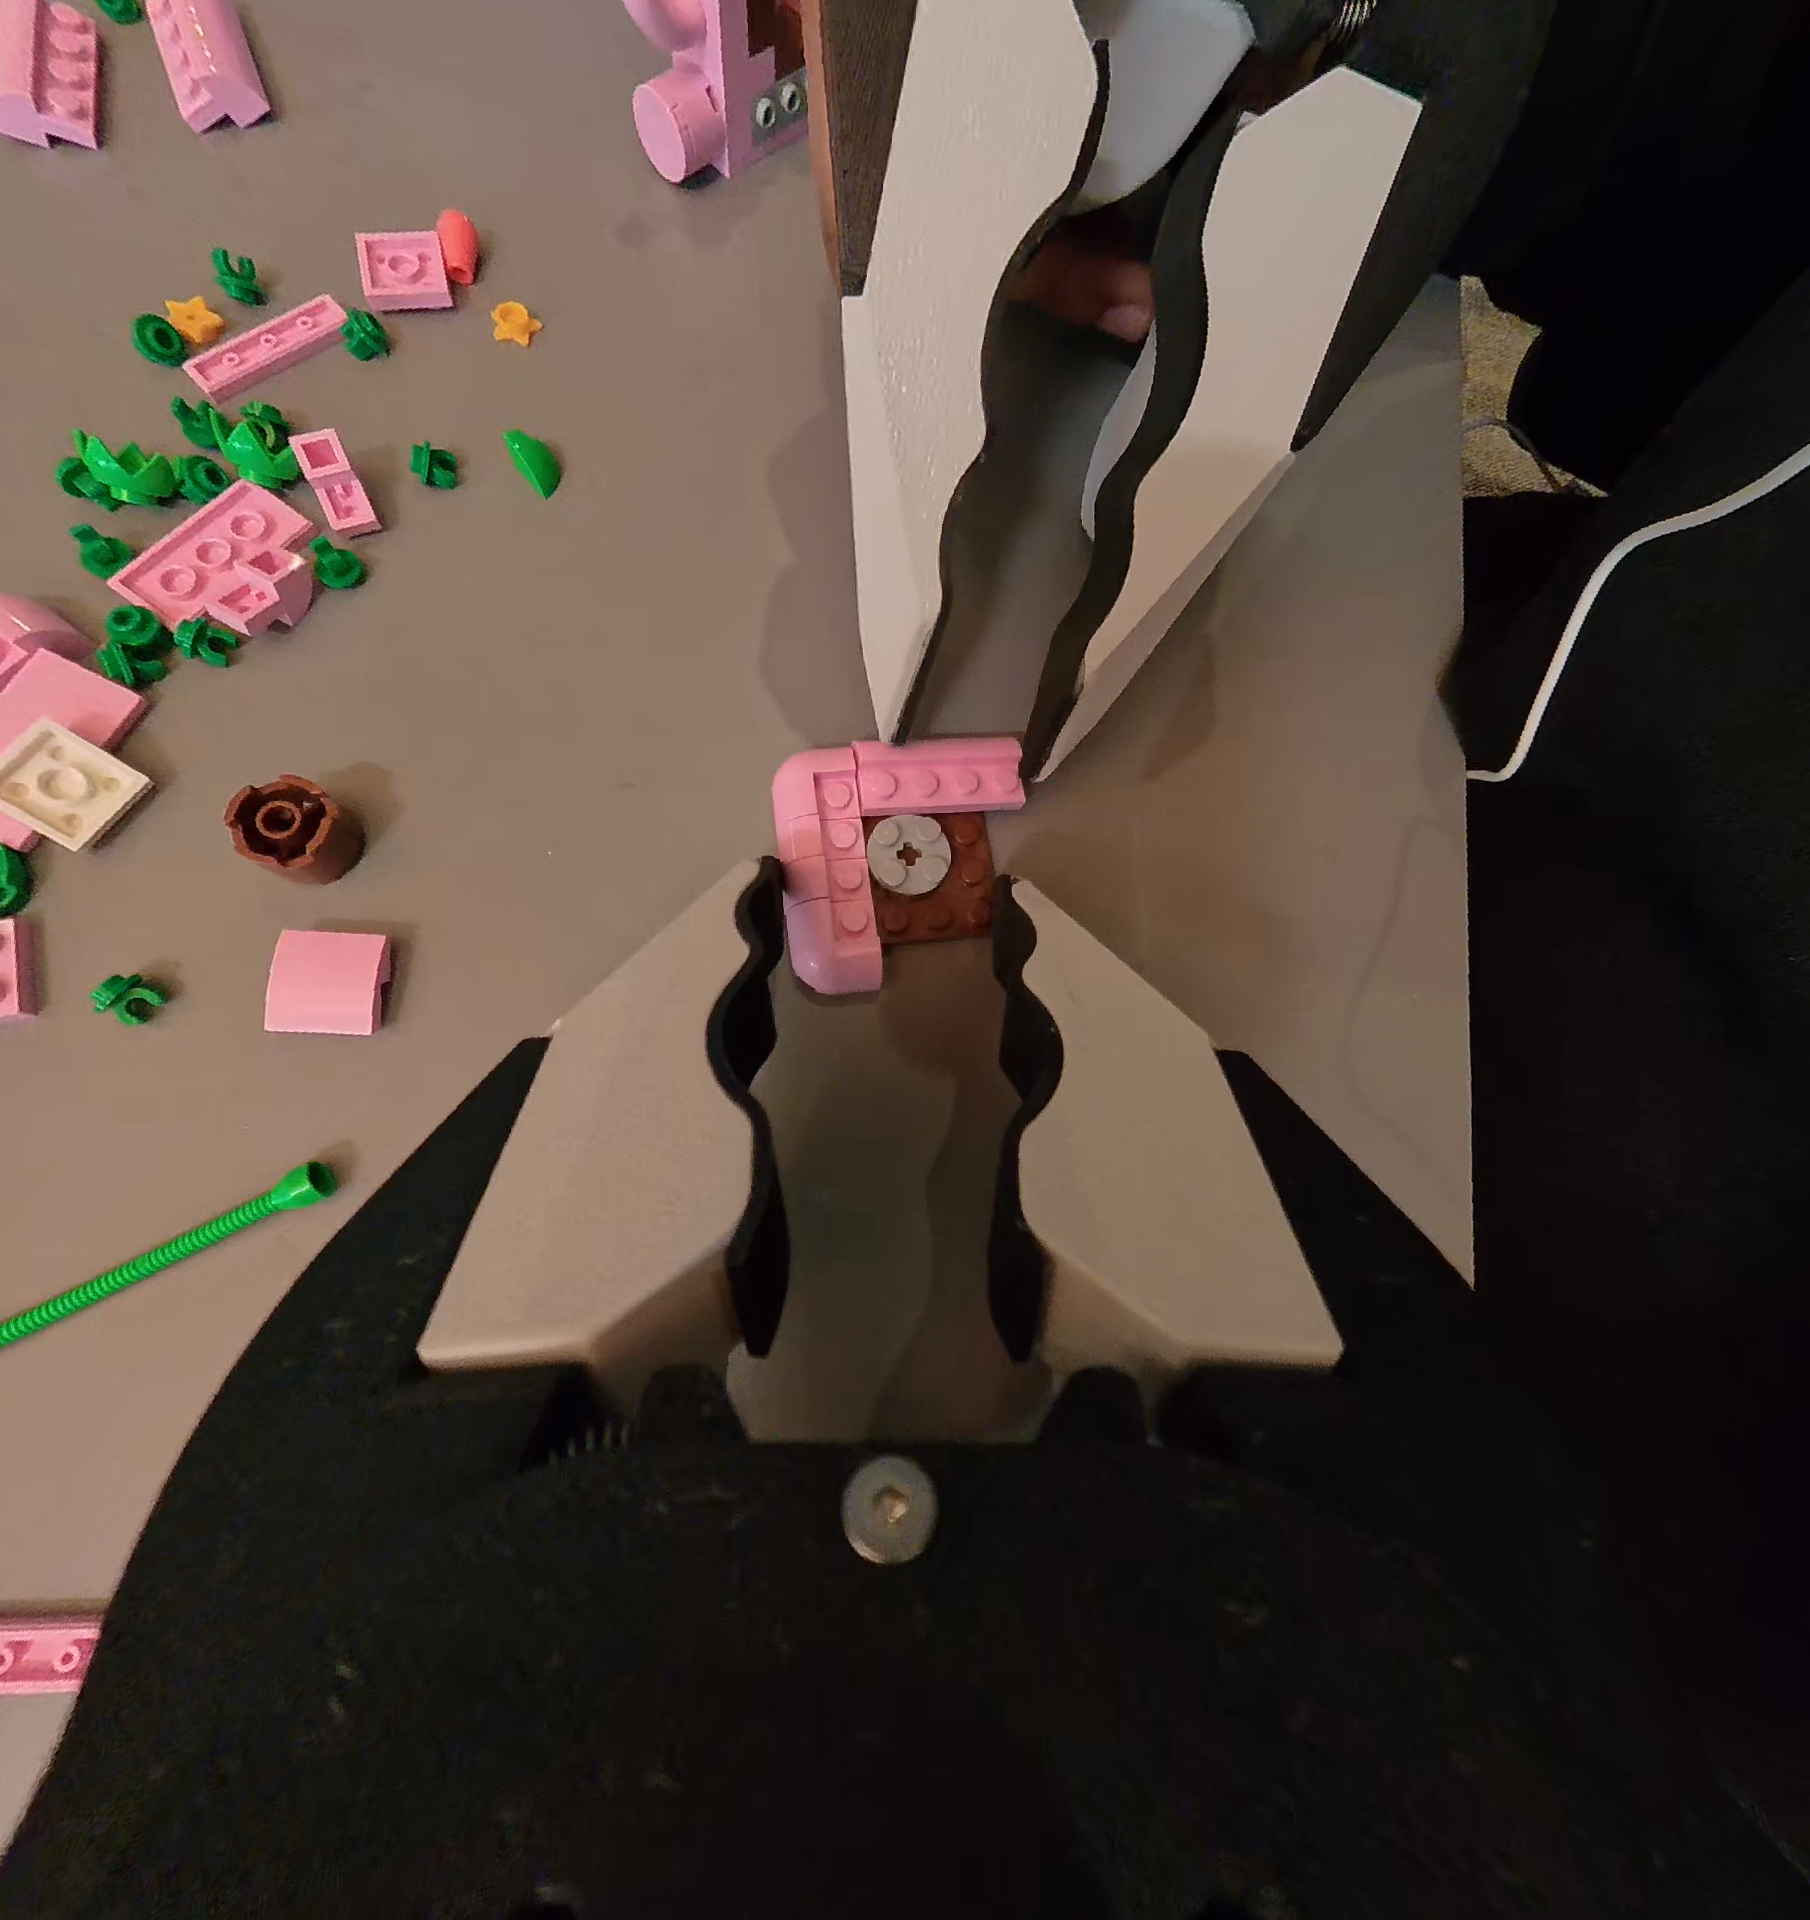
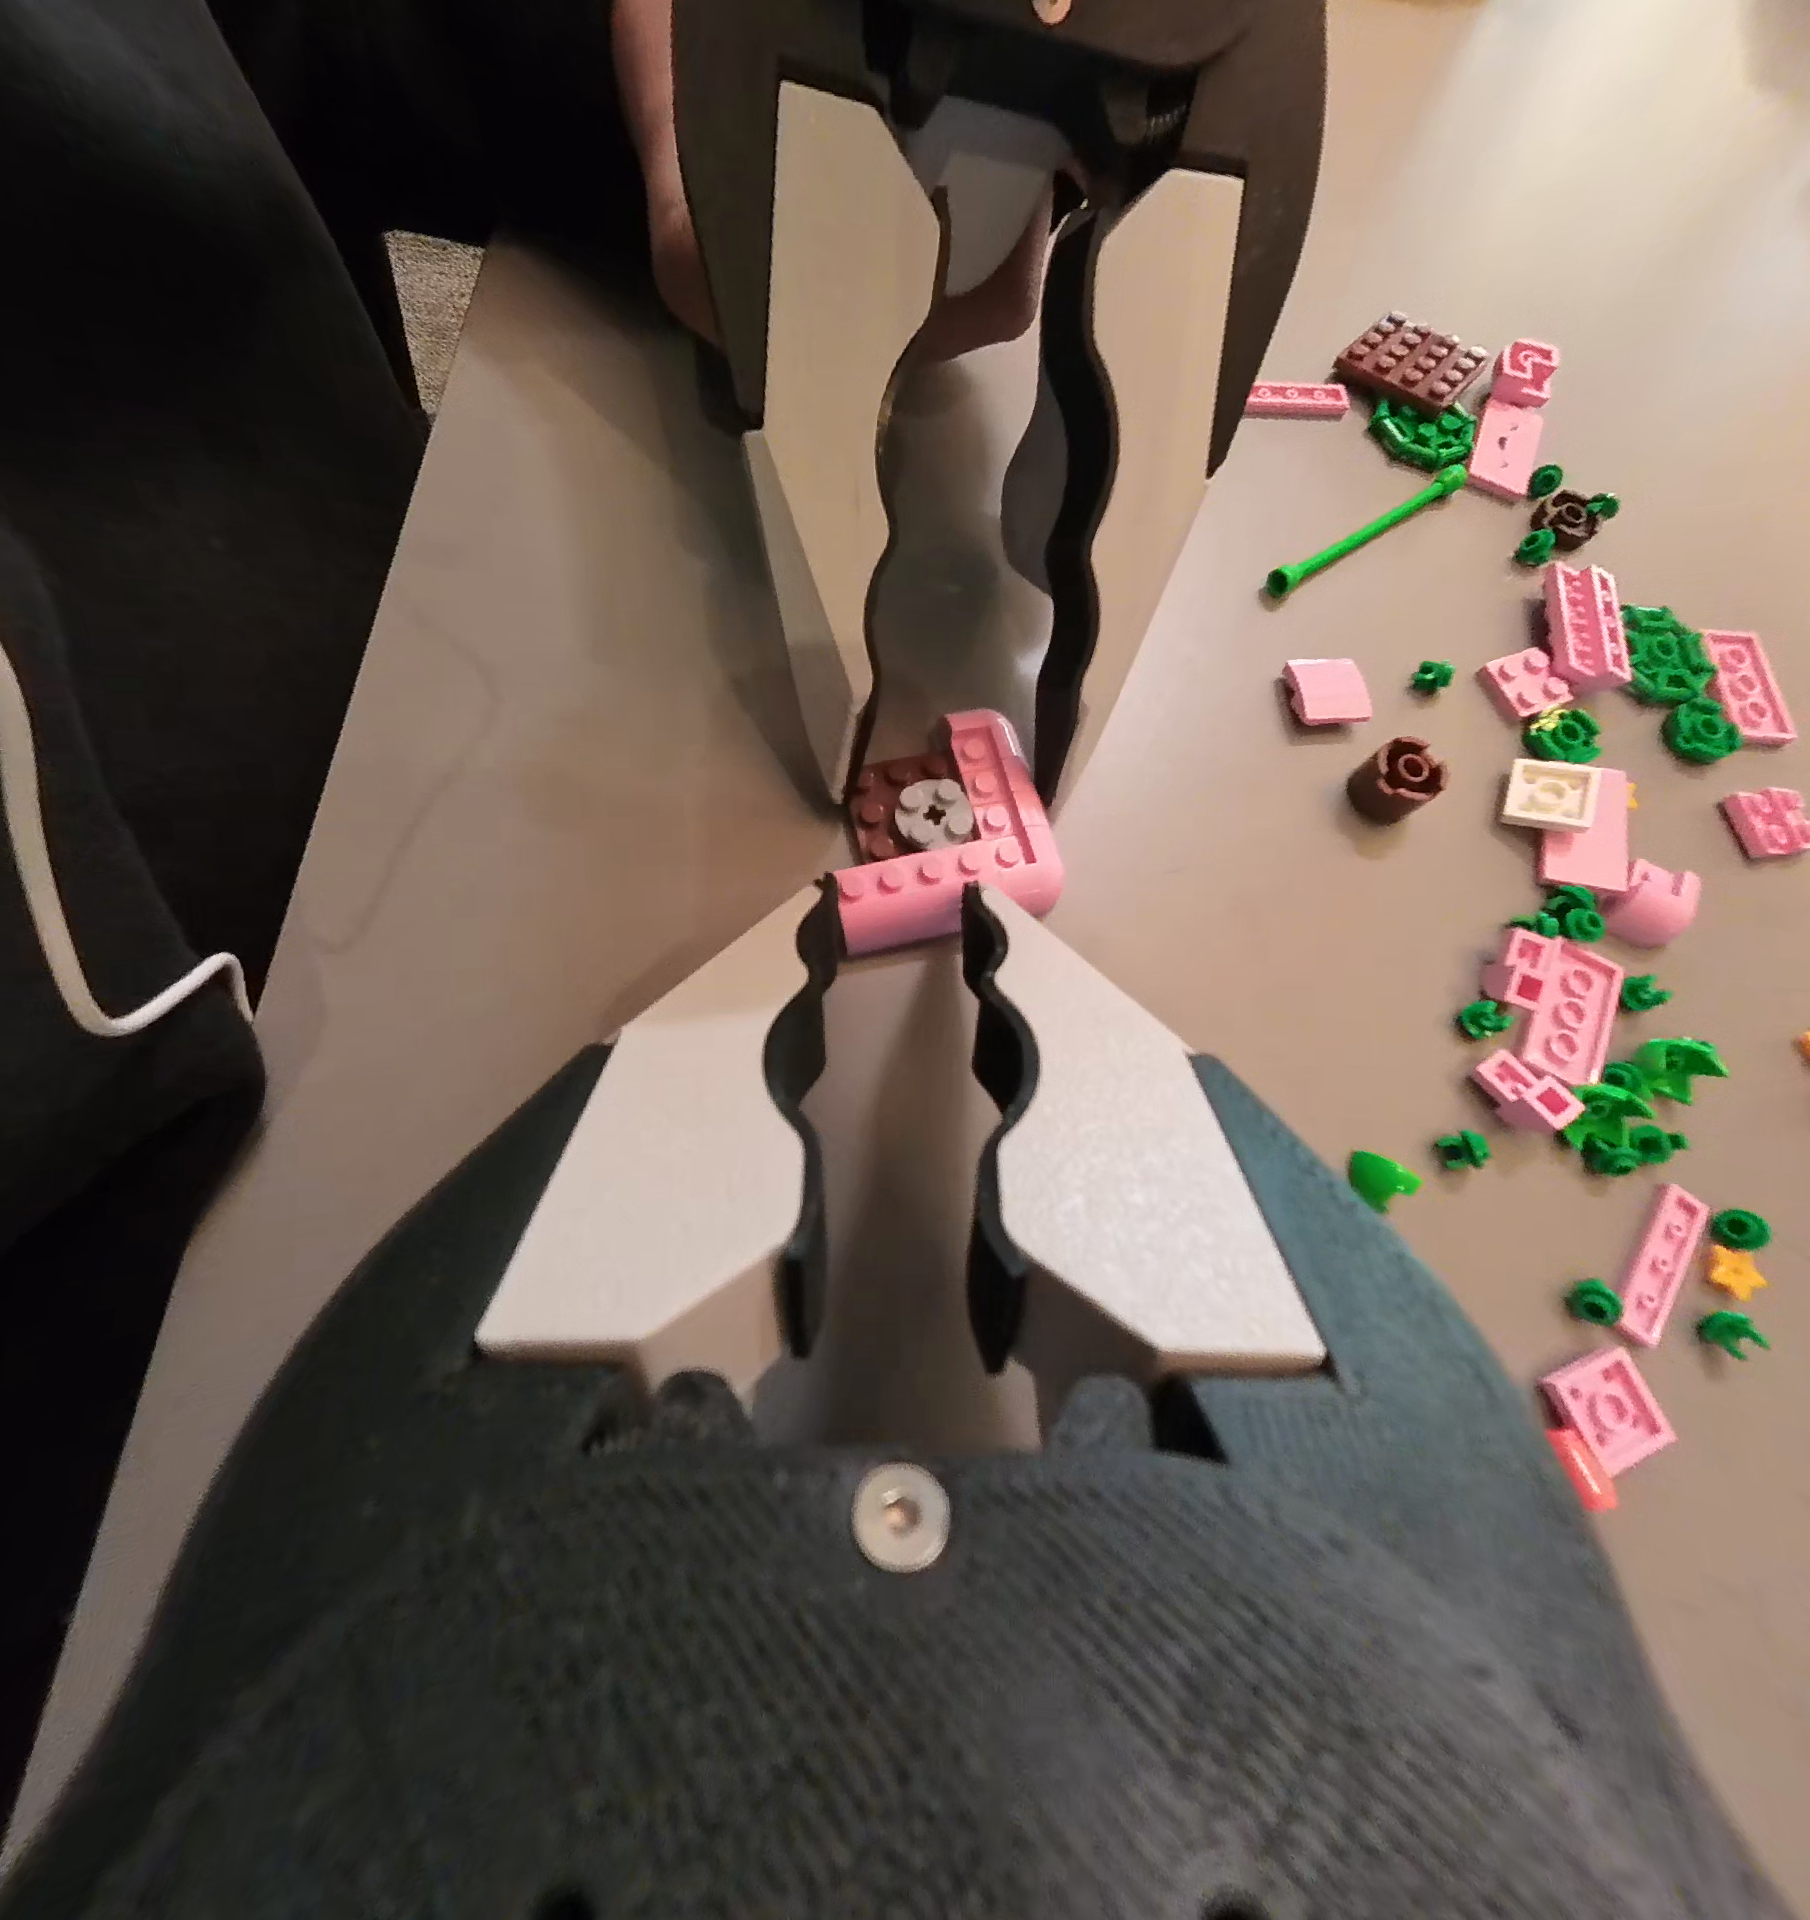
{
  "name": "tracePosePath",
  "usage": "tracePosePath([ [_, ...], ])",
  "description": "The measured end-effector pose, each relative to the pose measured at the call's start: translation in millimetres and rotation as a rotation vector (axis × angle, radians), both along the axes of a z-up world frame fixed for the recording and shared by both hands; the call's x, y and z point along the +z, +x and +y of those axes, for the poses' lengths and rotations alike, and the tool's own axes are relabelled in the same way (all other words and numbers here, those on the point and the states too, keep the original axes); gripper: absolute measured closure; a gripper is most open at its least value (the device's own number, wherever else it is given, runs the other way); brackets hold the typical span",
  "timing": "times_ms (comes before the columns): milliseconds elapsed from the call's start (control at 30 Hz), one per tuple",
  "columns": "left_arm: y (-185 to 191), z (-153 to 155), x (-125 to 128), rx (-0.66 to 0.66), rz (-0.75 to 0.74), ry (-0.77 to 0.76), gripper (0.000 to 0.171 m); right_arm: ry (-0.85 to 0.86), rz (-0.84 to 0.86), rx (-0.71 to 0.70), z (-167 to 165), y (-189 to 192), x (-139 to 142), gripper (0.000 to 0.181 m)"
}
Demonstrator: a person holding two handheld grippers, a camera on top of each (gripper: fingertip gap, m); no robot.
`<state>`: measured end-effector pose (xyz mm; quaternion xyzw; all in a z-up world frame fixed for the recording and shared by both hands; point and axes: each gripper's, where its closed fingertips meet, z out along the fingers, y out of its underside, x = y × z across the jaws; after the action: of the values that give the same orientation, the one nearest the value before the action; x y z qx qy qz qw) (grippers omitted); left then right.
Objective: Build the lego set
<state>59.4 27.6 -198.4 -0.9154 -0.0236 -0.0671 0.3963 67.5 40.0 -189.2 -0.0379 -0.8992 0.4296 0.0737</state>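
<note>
Jaws of both grippers on lego assembly [image 1: 885, 862]

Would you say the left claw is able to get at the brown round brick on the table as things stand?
Probably not yet: the left claw is shut on the small pink and brown assembly. The brown round brick lies uncovered to its left.

Each gripper [image 1: 885, 883] [image 2: 901, 914] has grey fingers with wavy black pads, a black body, one silver screw
</note>
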Motion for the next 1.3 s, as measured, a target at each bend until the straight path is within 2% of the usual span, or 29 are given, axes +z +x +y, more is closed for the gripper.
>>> tracePosePath([
  [400, 0.1, 0.0, 0.0, 0.0, 0.0, -0.001, 0.133, -0.001, -0.056, -0.024, 0.6, -0.9, -1.3, 0.158],
  [700, 0.2, 0.0, -0.4, -0.001, 0.027, -0.003, 0.132, 0.02, -0.279, -0.1, 2.8, 0.1, -5.3, 0.16],
  [967, 0.1, -0.1, -0.5, -0.001, 0.032, -0.004, 0.132, 0.169, -0.277, -0.126, 3.0, -0.2, -6.3, 0.16],
  [1067, -0.1, -0.1, -0.6, 0.001, 0.024, -0.004, 0.132, 0.129, -0.265, -0.14, 1.8, -1.2, -3.1, 0.159],
  [1167, -0.2, -0.1, -0.7, 0.001, 0.023, -0.004, 0.132, -0.01, -0.372, -0.194, -1.2, -4.4, 10.4, 0.151],
  [1233, -0.2, -0.1, -0.7, 0.001, 0.024, -0.005, 0.132, -0.067, -0.422, -0.278, 0.3, -13.5, 15.5, 0.162],
  [1300, -0.3, 0.0, -0.9, 0.002, 0.025, -0.005, 0.132, -0.036, -0.433, -0.378, 6.7, -21.1, 9.8, 0.171],
])
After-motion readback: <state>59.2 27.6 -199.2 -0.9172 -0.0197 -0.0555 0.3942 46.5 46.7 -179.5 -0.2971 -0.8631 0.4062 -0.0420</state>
